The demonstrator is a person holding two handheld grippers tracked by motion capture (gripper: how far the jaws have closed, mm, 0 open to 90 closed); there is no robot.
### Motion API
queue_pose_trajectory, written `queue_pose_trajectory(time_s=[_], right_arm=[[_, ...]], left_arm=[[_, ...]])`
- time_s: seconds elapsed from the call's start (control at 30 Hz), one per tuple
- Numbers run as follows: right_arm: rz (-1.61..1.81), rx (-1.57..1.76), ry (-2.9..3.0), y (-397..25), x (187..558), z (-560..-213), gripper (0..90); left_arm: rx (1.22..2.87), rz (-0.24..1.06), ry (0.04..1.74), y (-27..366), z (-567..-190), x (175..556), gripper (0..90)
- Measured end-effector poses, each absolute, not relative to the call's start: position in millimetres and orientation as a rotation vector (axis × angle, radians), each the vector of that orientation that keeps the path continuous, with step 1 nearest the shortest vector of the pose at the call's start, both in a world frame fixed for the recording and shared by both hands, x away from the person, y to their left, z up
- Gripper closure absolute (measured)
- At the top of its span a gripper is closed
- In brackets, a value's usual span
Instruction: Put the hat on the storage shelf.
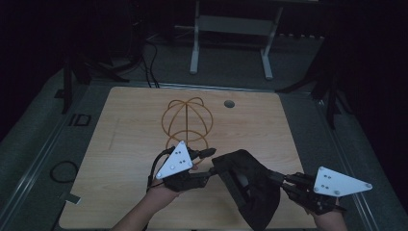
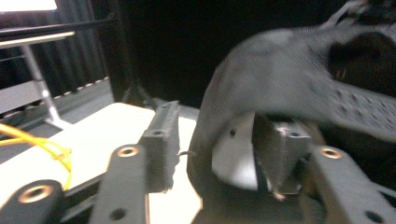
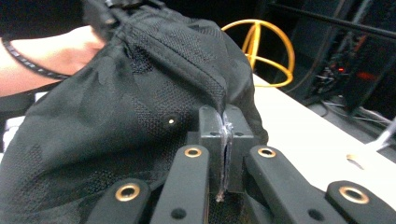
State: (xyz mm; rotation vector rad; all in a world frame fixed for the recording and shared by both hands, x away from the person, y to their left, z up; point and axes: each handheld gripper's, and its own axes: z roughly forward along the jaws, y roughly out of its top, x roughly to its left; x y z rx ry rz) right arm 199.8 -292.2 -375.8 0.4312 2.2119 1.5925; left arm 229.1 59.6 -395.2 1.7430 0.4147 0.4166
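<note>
My right gripper (image 3: 223,154) pinches the black cap (image 1: 250,185); my left gripper (image 2: 219,154) gapes wide, one jaw inside it.

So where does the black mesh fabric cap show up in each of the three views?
High view: black mesh fabric cap, bottom centre, between both tongs.
Left gripper view: right half, draped over the right jaw.
Right gripper view: left and centre, its edge pinched in the shut jaws.
Shared landmark: yellow wire globe-shaped stand, beyond the cap.
</note>
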Motion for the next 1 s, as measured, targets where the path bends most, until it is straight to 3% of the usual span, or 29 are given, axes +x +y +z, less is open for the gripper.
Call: queue_pose_trajectory(time_s=[0.13, 0.53, 1.0], right_arm=[[1.582, 0.52, 2.14, -301.0, 204.7, -370.2, 88.9], [1.53, 0.692, 1.97, -312.9, 232.2, -355.7, 88.9], [1.481, 0.722, 1.944, -286.1, 286.5, -328.9, 88.9]], left_arm=[[1.741, 0.437, 0.412, 65.6, -395.8, 226.6, 51.5], [1.76, 0.485, 0.498, 94.0, -417.2, 228.3, 39.6], [1.777, 0.508, 0.645, 129.3, -452.8, 232.2, 16.0]])
